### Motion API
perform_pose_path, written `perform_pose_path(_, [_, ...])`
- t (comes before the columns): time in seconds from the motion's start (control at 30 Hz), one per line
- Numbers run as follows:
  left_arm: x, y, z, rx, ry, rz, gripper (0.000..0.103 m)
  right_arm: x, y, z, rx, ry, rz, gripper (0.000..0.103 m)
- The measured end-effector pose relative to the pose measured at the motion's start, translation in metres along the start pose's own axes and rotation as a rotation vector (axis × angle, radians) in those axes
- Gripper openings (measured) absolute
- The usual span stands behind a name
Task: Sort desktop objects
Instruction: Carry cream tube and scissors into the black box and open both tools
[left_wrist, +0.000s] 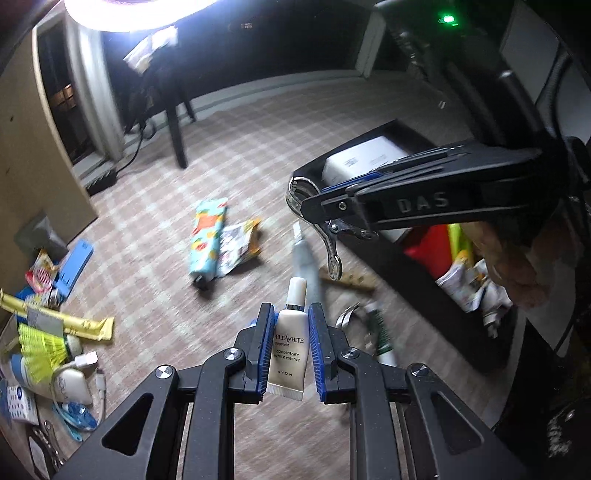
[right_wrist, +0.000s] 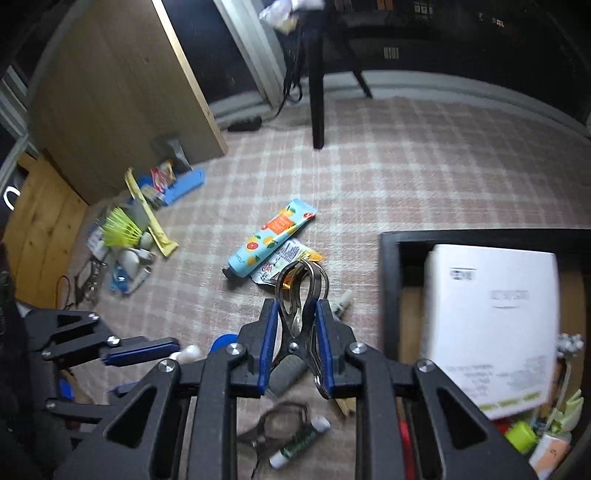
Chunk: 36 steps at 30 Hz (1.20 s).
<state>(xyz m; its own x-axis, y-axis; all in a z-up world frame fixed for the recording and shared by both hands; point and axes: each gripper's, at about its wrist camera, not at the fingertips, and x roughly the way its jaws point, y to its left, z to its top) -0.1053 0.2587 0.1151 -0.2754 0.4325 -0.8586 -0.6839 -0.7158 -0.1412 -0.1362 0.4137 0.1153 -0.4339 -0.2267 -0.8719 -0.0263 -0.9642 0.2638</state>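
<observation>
the left gripper (left_wrist: 291, 347) is clamped on a small cream cosmetic tube (left_wrist: 290, 350) with a white cap, held above the pink checked rug (left_wrist: 258, 155); the right gripper (right_wrist: 293, 332) has its blue pads closed on a shiny metal clip (right_wrist: 301, 295) with looped handles, also lifted clear of the rug; a black open tray (right_wrist: 388, 280) holding a white box (right_wrist: 491, 325) lies just right; a light blue fruit-print tube (right_wrist: 271, 236) rests on the rug ahead.
</observation>
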Motion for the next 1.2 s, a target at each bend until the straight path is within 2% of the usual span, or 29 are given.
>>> perform_pose_path(0.17, [0.001, -0.035, 0.022, 0.042, -0.021, -0.037, 0.018, -0.044, -0.032, -0.01, 0.039, -0.048, -0.04, 0.021])
perform_pose_path(0.4, [0.02, -0.106, 0.054, 0.132, -0.008, -0.14, 0.018, -0.1, -0.104, -0.036, 0.177, -0.11, -0.161, 0.021])
perform_pose_path(0.7, [0.052, -0.188, 0.075, 0.228, 0.045, -0.211, 0.018, -0.132, -0.169, -0.079, 0.321, -0.127, -0.246, 0.021])
perform_pose_path(0.87, [0.061, -0.211, 0.08, 0.246, 0.048, -0.195, 0.019, -0.136, -0.184, -0.09, 0.334, -0.122, -0.265, 0.022])
perform_pose_path(0.9, [0.062, -0.212, 0.08, 0.237, 0.046, -0.182, 0.027, -0.137, -0.185, -0.091, 0.335, -0.118, -0.27, 0.024])
perform_pose_path(0.93, [0.063, -0.211, 0.08, 0.226, 0.057, -0.177, 0.049, -0.136, -0.185, -0.091, 0.339, -0.114, -0.281, 0.027])
perform_pose_path(0.97, [0.064, -0.209, 0.08, 0.213, 0.065, -0.174, 0.056, -0.136, -0.185, -0.091, 0.338, -0.117, -0.288, 0.034])
perform_pose_path(1.0, [0.063, -0.205, 0.079, 0.2, 0.054, -0.171, 0.056, -0.137, -0.183, -0.092, 0.332, -0.123, -0.291, 0.037])
perform_pose_path(1.2, [0.056, -0.17, 0.072, 0.138, 0.044, -0.123, 0.054, -0.132, -0.167, -0.087, 0.294, -0.128, -0.263, 0.037])
